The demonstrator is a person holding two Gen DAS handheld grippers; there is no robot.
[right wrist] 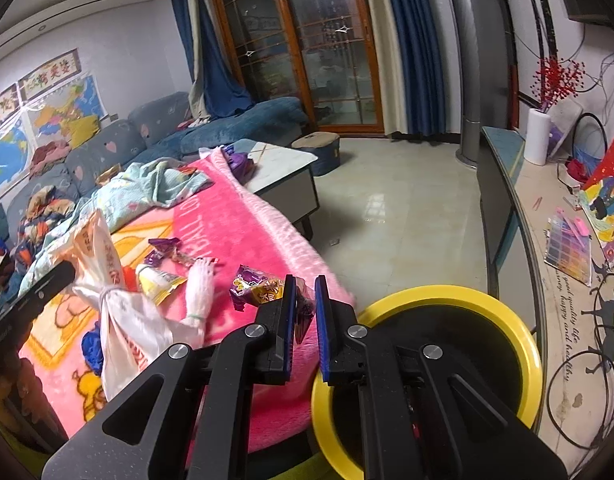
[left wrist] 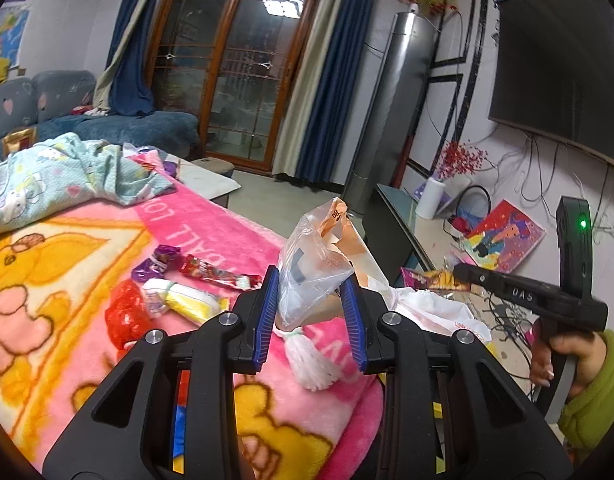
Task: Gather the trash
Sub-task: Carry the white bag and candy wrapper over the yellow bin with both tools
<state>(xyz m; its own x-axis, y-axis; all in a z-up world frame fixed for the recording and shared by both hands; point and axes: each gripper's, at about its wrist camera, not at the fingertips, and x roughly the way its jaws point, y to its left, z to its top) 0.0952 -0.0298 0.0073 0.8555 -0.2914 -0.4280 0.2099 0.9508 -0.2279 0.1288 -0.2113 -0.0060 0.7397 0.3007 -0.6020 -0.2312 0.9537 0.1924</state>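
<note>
My left gripper point(left wrist: 310, 280) is shut on a clear plastic bag point(left wrist: 311, 264) with orange print and holds it above the pink blanket point(left wrist: 211, 232). The same bag shows at the left of the right wrist view point(right wrist: 95, 248). My right gripper point(right wrist: 305, 292) is shut on a purple and yellow snack wrapper point(right wrist: 255, 286) at the blanket's near edge, beside a yellow-rimmed trash bin point(right wrist: 523, 320). On the blanket lie a red wrapper point(left wrist: 125, 314), a yellow and white packet point(left wrist: 187, 300), a red stick wrapper point(left wrist: 217, 274), a purple wrapper point(left wrist: 157, 262) and a white tied bag point(left wrist: 427, 308).
A crumpled light-blue cloth point(left wrist: 55, 176) lies at the blanket's far end. A low table point(right wrist: 283, 168) and a round stool point(right wrist: 319, 146) stand beyond it. A long TV counter point(right wrist: 547, 240) with clutter runs along the right wall. Tiled floor point(right wrist: 395, 220) lies between.
</note>
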